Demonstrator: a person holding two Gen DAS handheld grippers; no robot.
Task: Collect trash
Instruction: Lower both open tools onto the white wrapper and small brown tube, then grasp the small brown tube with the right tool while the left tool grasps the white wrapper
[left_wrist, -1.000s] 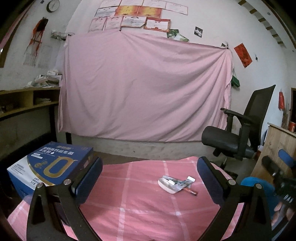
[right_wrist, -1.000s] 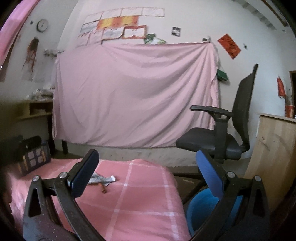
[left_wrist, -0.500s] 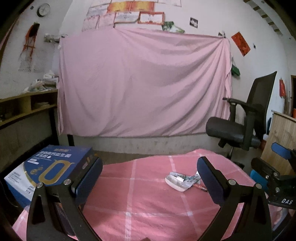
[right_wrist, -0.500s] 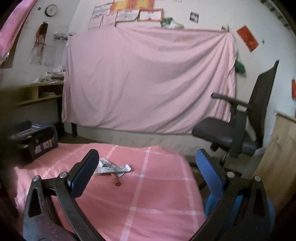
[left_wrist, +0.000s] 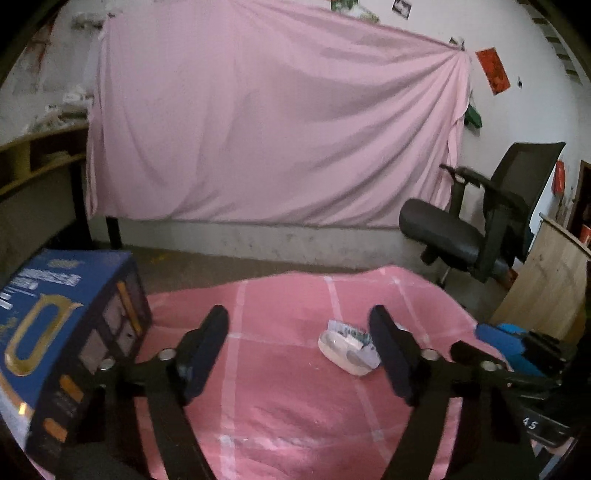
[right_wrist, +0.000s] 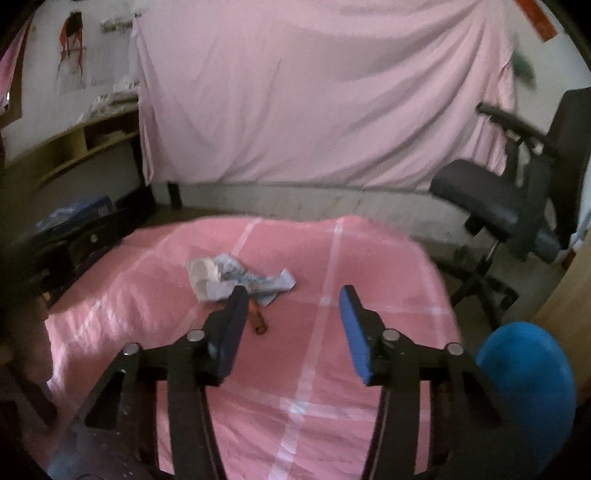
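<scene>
Claws, left (left_wrist: 299, 332) and right (right_wrist: 291, 306), closing but empty; box (left_wrist: 55, 332) beside wrappers (right_wrist: 236, 277), bin (right_wrist: 528, 373) right.

Both wrist views look down, somewhat blurred, sharing the pink cloth (left_wrist: 280, 376).

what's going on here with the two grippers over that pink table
A person holds a gripper in each hand over a table with a pink checked cloth, collecting trash. Both the left gripper and right gripper are empty; their jaws have just been closing partway with nothing between them. The litter, a white cup, crumpled wrapper and small brown stick, lies untouched ahead of them.
</scene>
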